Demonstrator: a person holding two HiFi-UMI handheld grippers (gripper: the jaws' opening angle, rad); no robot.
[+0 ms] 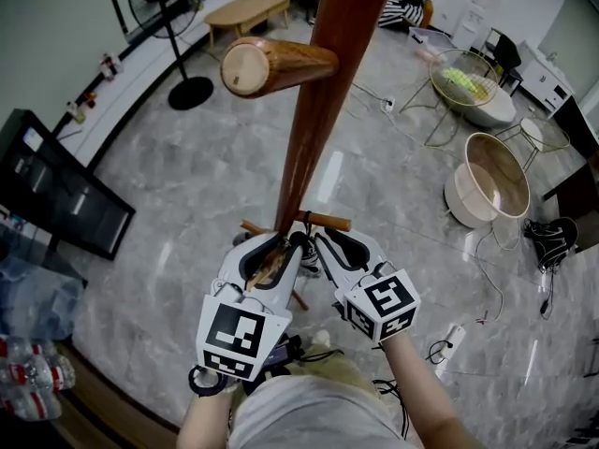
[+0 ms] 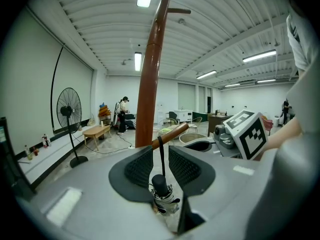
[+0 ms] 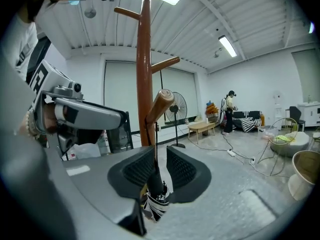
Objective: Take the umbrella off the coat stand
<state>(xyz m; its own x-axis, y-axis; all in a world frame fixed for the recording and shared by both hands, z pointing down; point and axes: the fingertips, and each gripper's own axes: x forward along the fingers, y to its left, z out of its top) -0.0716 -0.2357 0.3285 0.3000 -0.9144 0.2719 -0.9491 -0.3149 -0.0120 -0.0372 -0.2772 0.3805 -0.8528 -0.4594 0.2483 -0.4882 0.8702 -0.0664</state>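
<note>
The brown wooden coat stand (image 1: 318, 110) rises straight in front of me, with a thick peg (image 1: 271, 66) near the camera. From a lower peg (image 1: 328, 221) a folded black-and-white umbrella (image 3: 156, 194) hangs by its thin black strap (image 2: 161, 156). My left gripper (image 1: 281, 251) and right gripper (image 1: 323, 246) meet just below that peg. In the left gripper view the black handle (image 2: 160, 186) sits between the nearly closed jaws of the left gripper (image 2: 160, 159). In the right gripper view the right gripper (image 3: 160, 161) is closed on the same handle. From the head view the umbrella is mostly hidden.
A standing fan (image 1: 178, 26) and a low wooden table (image 1: 248, 9) are beyond the stand on the left. Round wire baskets (image 1: 491, 181) and floor cables (image 1: 487, 288) lie to the right. A black screen (image 1: 56, 195) leans at the left. A person (image 2: 121, 115) stands far off.
</note>
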